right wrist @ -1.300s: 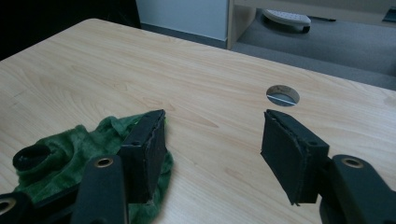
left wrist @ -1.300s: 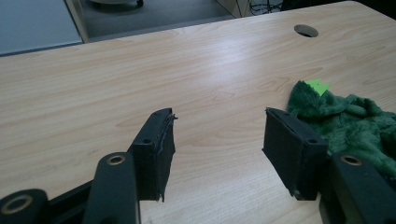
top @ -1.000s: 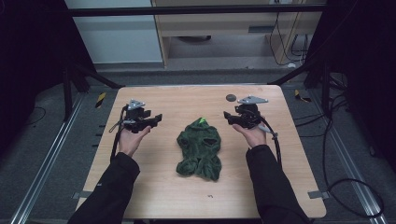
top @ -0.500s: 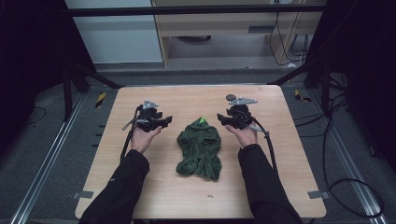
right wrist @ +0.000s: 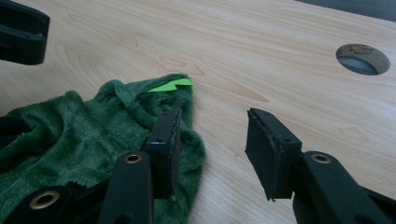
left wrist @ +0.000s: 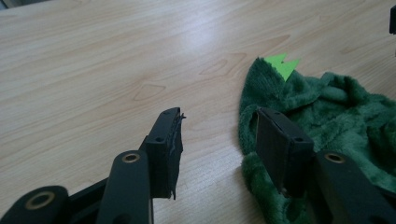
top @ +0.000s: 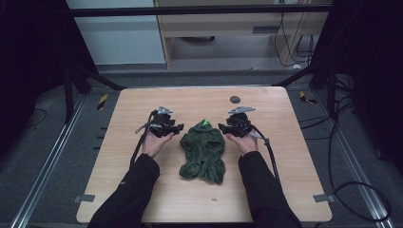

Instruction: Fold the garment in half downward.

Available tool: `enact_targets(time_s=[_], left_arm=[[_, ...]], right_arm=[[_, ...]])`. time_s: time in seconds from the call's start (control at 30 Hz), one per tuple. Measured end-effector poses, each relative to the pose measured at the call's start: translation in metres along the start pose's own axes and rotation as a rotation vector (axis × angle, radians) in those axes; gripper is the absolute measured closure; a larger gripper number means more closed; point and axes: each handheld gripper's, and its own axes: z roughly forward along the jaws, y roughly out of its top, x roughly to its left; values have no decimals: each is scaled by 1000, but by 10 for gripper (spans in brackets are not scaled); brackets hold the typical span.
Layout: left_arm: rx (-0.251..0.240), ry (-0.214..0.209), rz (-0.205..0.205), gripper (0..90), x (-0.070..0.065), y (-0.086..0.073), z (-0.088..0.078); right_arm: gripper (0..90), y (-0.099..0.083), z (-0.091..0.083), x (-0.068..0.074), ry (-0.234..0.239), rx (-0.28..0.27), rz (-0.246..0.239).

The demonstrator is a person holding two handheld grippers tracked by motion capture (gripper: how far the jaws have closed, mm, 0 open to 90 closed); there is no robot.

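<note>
A crumpled dark green plush garment (top: 203,152) with a bright green tag (top: 206,124) at its far end lies in the middle of the wooden table (top: 285,156). My left gripper (top: 177,128) is open just left of the garment's far end; in the left gripper view its jaws straddle the fleece edge (left wrist: 327,116), the right jaw over the cloth. My right gripper (top: 222,127) is open just right of that end; in the right gripper view its left jaw rests over the fleece (right wrist: 93,135) near the tag (right wrist: 173,86). Nothing is held.
A round cable hole (top: 235,99) sits in the table near the far edge, right of centre; it shows in the right gripper view as the hole (right wrist: 362,59). Cables trail from both grippers along the forearms. Dark frame posts stand at the table's far corners.
Both grippers have moved inward toward the garment's far end, from well apart to flanking it closely. The garment has not moved.
</note>
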Motion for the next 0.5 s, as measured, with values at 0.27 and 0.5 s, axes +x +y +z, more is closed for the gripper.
enact_targets(time_s=[0.27, 0.5], left_arm=[[61, -28, 19, 524, -6, -3, 9], [99, -42, 27, 535, -10, -5, 16]], right_arm=[[563, -6, 8, 3, 15, 29, -1], [564, -9, 12, 5, 24, 51, -7]])
